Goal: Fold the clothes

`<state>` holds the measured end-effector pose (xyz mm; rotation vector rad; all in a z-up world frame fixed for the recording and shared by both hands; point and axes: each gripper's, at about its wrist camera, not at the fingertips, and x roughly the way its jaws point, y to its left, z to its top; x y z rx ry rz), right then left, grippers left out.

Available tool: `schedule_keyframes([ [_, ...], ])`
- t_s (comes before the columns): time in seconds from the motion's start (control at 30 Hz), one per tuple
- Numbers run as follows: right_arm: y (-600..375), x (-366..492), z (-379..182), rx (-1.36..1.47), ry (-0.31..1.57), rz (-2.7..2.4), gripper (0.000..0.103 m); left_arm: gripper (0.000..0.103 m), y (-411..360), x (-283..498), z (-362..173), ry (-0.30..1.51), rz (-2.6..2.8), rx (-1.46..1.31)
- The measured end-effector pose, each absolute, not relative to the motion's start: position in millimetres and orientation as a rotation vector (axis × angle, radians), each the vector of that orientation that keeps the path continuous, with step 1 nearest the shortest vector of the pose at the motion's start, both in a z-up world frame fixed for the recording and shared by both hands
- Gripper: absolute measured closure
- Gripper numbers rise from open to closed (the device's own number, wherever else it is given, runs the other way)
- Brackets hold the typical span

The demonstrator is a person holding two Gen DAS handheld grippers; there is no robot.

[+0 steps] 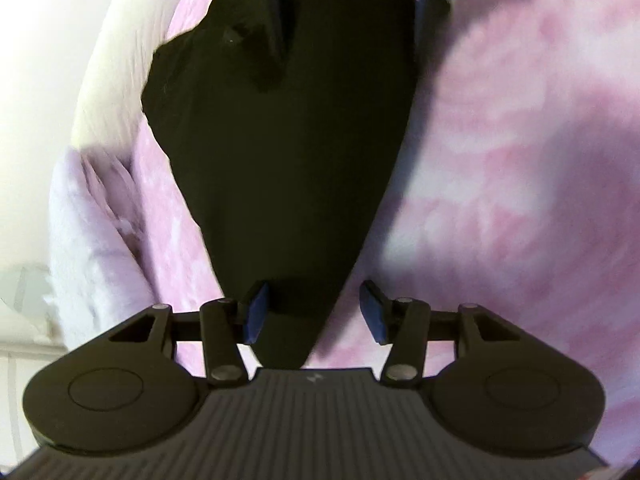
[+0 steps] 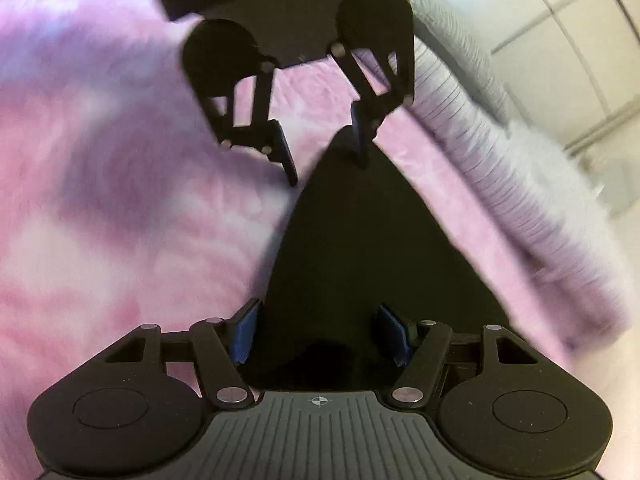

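Seen from the left wrist, our left claw point(image 1: 316, 312) stands partly open at the bottom of the frame, its blue pads point(image 1: 256, 314) either side of the narrow end of a black garment point(image 1: 280, 152), not pressing it. The matte, dark cloth widens toward the top centre, lying on a fuzzy pink-and-white blanket point(image 1: 500, 160). A pale ribbed fabric point(image 1: 92, 216) bunches at the left edge. From the right wrist, our right claw point(image 2: 320, 336) is likewise partly open, pads point(image 2: 244, 334) apart over the garment's wide end, gripping nothing. The cloth tapers toward the opposite claw at upper centre, whose right-hand finger overlaps the tip.
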<state>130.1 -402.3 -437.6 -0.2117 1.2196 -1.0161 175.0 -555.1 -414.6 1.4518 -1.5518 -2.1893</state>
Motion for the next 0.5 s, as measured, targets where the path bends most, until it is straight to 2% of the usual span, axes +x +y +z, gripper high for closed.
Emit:
schedule_keyframes([
  [0.13,-407.2,145.4,-450.4,-0.262,1.283,-1.016,0.038,0.060,-571.7,170.0,-422.5,-1.657,-2.175,1.432],
  [0.17,-410.4,148.6,-456.4,-0.276,1.300,-1.011,0.038,0.067,-575.9,168.1,-423.3,-1.661,-2.177,1.443],
  [0.3,-412.4,144.8,-458.9,-0.264,1.274,-1.027,0.039,0.084,-585.4,157.2,-426.2,-1.647,-2.210,1.489],
  [0.37,-413.9,141.3,-455.4,-0.232,1.253,-1.029,0.053,0.092,-585.5,154.6,-422.3,-1.631,-2.219,1.494],
  [0.43,-416.3,136.0,-446.5,-0.169,1.221,-1.022,0.073,0.095,-580.0,159.7,-413.4,-1.593,-2.212,1.492],
  [0.5,-406.2,133.5,-435.7,-0.126,1.184,-1.012,0.084,0.096,-573.7,168.7,-401.8,-1.561,-2.204,1.476],
])
